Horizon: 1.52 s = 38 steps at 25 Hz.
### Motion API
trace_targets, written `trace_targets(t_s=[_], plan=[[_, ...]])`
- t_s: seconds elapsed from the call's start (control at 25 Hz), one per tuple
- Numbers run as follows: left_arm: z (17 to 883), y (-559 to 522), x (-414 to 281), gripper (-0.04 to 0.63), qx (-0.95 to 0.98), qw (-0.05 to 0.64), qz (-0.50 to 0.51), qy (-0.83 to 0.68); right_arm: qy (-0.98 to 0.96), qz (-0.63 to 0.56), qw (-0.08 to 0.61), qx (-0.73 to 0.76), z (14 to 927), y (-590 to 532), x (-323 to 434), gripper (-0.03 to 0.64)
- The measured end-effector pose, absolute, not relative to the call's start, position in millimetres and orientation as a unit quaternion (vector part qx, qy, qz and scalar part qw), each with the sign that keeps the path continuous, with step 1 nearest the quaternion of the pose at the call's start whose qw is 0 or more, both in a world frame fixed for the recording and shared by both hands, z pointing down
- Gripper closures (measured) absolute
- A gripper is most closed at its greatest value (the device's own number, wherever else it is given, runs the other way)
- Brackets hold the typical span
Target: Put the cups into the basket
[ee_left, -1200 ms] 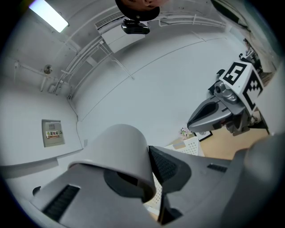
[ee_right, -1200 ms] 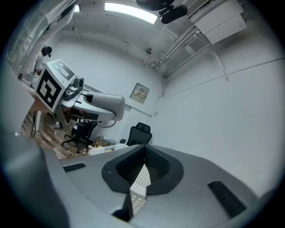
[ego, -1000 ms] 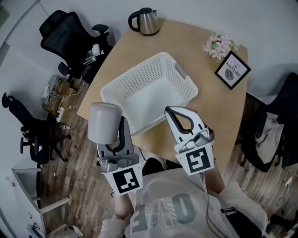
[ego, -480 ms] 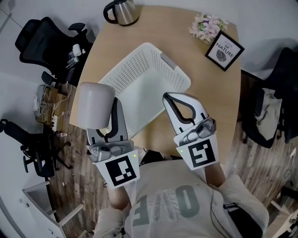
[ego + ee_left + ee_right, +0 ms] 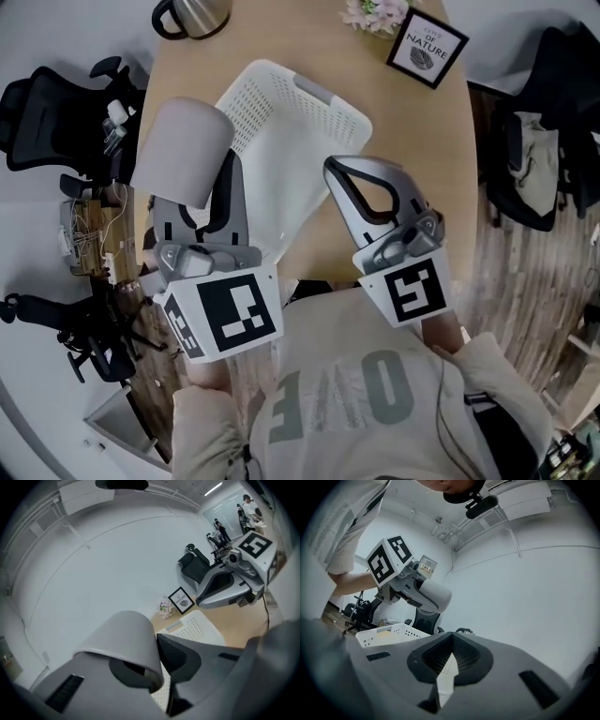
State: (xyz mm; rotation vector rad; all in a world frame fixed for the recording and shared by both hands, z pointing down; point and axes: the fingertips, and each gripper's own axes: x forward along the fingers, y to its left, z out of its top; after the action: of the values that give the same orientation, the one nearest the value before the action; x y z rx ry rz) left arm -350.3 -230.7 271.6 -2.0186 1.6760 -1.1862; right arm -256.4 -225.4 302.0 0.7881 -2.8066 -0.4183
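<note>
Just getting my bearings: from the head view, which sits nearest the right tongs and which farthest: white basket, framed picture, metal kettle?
1. White perforated plastic basket, right at the tip of the right tongs.
2. Black-framed picture, far right of the table.
3. Shiny metal kettle, far left corner.

Probably an office: swivel chairs, wooden table, kettle.

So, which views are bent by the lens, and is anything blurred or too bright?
Head view: wide lens, the table edges bow; light is even, no glare. Left gripper view: strong fisheye, black corners; the cup fills the front, its mouth in shadow. Right gripper view: same round frame; the basket is sharp.
</note>
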Motion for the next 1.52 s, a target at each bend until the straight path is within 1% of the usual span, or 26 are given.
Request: trace_targets(t_s=[0.2, 0.32, 0.4, 0.6, 0.68, 1.04, 1.36, 1.52], plan=[[337.2, -244.8, -353.2, 0.545, -0.716, 0.093, -0.492, 0.487, -0.947, -0.122, 0.096, 0.281, 303.3, -224.5, -255.3, 0.618], [384.1, -246.4, -360.8, 0.543, -0.708, 0.064, -0.556, 0.431, -0.947, -0.117, 0.105, 0.280, 308.9, -222.2, -256.0, 0.618], [409.7, -245.2, -362.7, 0.543, -0.708, 0.046, -0.579, 0.400, -0.947, -0.118, 0.112, 0.279, 311.8, -222.0, -255.5, 0.618], [476.7, -233.7, -362.5, 0.543, -0.720, -0.040, -0.622, 0.306, -0.942, -0.111, 0.120, 0.292, 317.2, -222.9, -249.1, 0.618], [500.5, -229.0, -363.7, 0.543, -0.715, -0.058, -0.642, 0.271, -0.940, -0.109, 0.126, 0.297, 320.3, -223.9, -247.2, 0.618], [577.9, -218.9, -374.4, 0.543, -0.669, -0.054, -0.728, 0.143, -0.930, -0.100, 0.152, 0.320, 332.6, -236.1, -239.5, 0.618], [619.9, -202.4, -385.0, 0.542, -0.640, -0.059, -0.764, 0.061, -0.919, -0.081, 0.176, 0.342, 353.3, -252.8, -232.3, 0.618], [623.9, -202.7, -384.9, 0.536, -0.630, -0.027, -0.775, 0.051, -0.919, -0.074, 0.186, 0.341, 361.0, -255.2, -232.9, 0.618]])
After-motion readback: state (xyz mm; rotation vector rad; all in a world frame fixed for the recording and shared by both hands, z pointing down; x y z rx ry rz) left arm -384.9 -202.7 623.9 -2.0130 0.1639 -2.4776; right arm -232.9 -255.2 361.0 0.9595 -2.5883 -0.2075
